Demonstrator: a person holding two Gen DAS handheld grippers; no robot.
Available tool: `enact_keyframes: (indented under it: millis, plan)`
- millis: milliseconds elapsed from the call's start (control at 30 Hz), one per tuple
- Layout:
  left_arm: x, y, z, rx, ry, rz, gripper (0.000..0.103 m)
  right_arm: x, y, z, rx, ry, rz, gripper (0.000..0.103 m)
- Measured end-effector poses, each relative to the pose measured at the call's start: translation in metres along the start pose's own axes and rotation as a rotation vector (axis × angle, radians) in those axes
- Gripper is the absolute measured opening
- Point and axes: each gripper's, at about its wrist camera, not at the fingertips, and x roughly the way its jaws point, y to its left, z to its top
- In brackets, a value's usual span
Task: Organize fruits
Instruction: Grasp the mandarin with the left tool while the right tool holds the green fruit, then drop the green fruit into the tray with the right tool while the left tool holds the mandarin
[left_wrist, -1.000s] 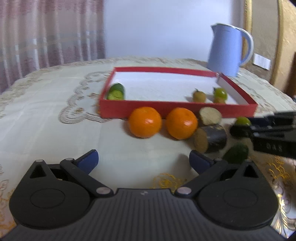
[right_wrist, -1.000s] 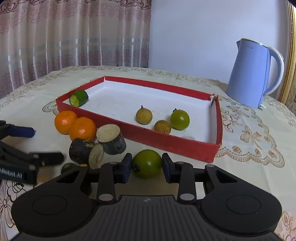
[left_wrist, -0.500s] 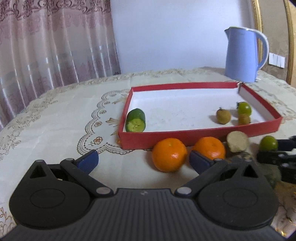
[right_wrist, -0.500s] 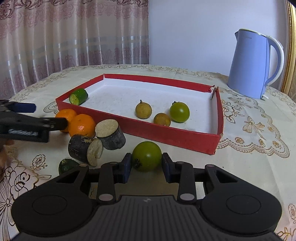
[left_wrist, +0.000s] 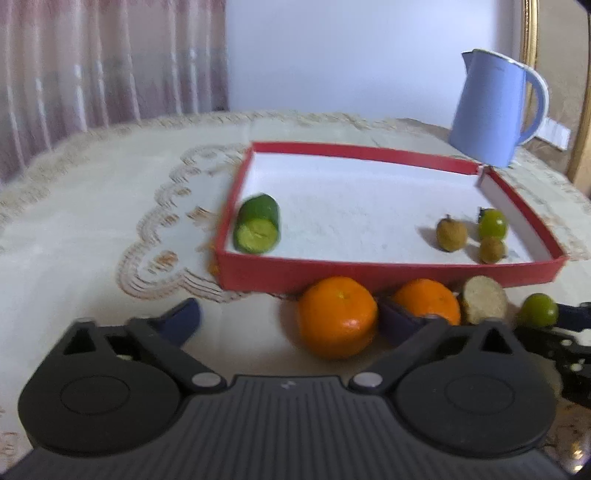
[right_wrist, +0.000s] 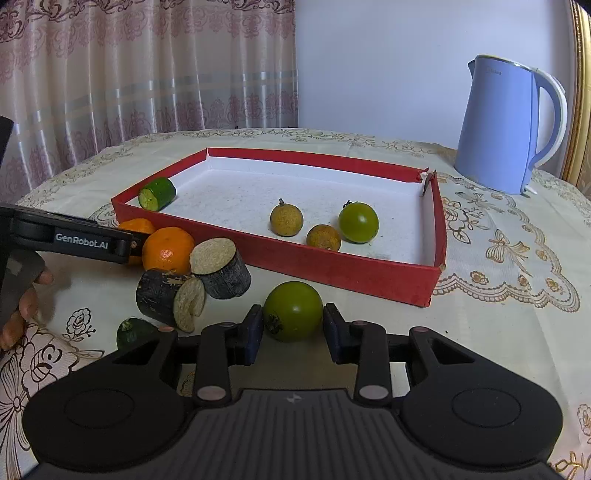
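The right gripper (right_wrist: 291, 330) is clamped on a green round fruit (right_wrist: 293, 310) that sits on the tablecloth (right_wrist: 498, 332) just in front of the red tray's (right_wrist: 343, 267) near wall; to do this well, I'd lift it clear of that wall before carrying it in beside the three small fruits near the tray's right edge. The left gripper (left_wrist: 291, 319), its jaws wide but just closing in, straddles the nearer orange (left_wrist: 337, 316), so it should centre before squeezing. Farther off, the cucumber piece (left_wrist: 258, 223) lies on its side in the tray's near-left corner, long axis along the left wall, cut face toward the near wall.
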Motion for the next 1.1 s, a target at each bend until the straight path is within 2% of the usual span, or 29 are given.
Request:
enact_keyframes:
  millis: [133, 167, 233, 267, 367, 700, 967, 1100]
  plan:
    - [-0.007, -0.002, -0.004, 0.012, -0.03, -0.021, 0.067, 0.0, 0.0, 0.0, -0.005, -0.001, -0.003, 0.034]
    - [-0.008, -0.003, -0.005, 0.02, -0.039, -0.03, 0.064, 0.0, 0.0, 0.0, -0.006, -0.001, -0.003, 0.034]
    - [-0.01, -0.006, -0.006, 0.041, -0.054, -0.05, 0.047, 0.0, 0.0, 0.0, -0.007, -0.001, -0.004, 0.034]
    - [-0.011, -0.008, -0.006, 0.052, -0.056, -0.065, 0.041, 0.0, 0.0, 0.0, -0.007, -0.001, -0.004, 0.034]
    - [-0.012, -0.013, -0.007, 0.076, -0.061, -0.056, 0.041, 0.0, 0.0, 0.0, -0.008, -0.001, -0.006, 0.034]
    - [-0.022, -0.006, -0.015, 0.044, -0.081, -0.062, 0.041, 0.001, -0.003, 0.0, 0.003, 0.0, -0.003, 0.034]
    - [-0.02, -0.001, -0.014, 0.011, -0.077, -0.086, 0.041, -0.011, -0.004, 0.0, -0.008, -0.034, -0.032, 0.033]
    - [-0.02, 0.0, -0.014, 0.003, -0.074, -0.094, 0.041, -0.027, -0.004, 0.01, -0.042, -0.082, -0.069, 0.033]
